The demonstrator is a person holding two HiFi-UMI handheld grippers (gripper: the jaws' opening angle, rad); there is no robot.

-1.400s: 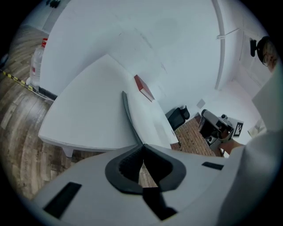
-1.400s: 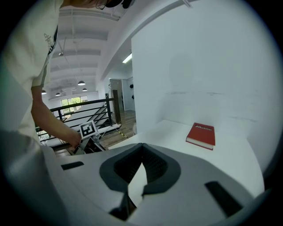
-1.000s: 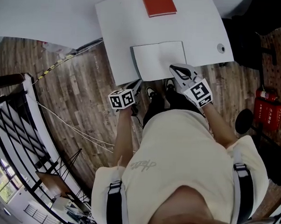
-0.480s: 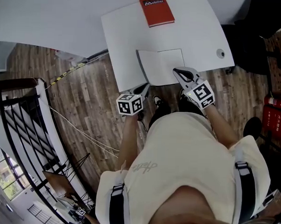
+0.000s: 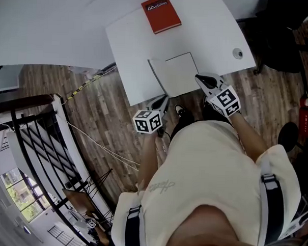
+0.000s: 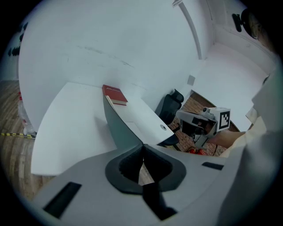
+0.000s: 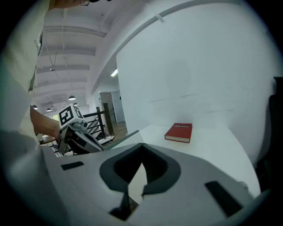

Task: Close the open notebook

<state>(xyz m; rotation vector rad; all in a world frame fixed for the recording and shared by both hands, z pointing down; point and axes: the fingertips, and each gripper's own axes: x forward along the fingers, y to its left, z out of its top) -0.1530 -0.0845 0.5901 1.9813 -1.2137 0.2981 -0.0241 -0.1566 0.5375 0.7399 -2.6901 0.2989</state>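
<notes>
We see one notebook (image 5: 177, 71) at the white table (image 5: 132, 42)'s near edge, its grey cover (image 6: 118, 126) raised aslant, and one red book (image 5: 161, 14) farther back. Our two grippers both have jaws pressed together: left gripper (image 5: 163, 99) beside the cover, right gripper (image 5: 202, 78) at the notebook's right edge.

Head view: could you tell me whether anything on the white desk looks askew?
Only the grey-covered notebook at the near edge: its left cover stands tilted up, half-closed, at the left hand-held gripper.
</notes>
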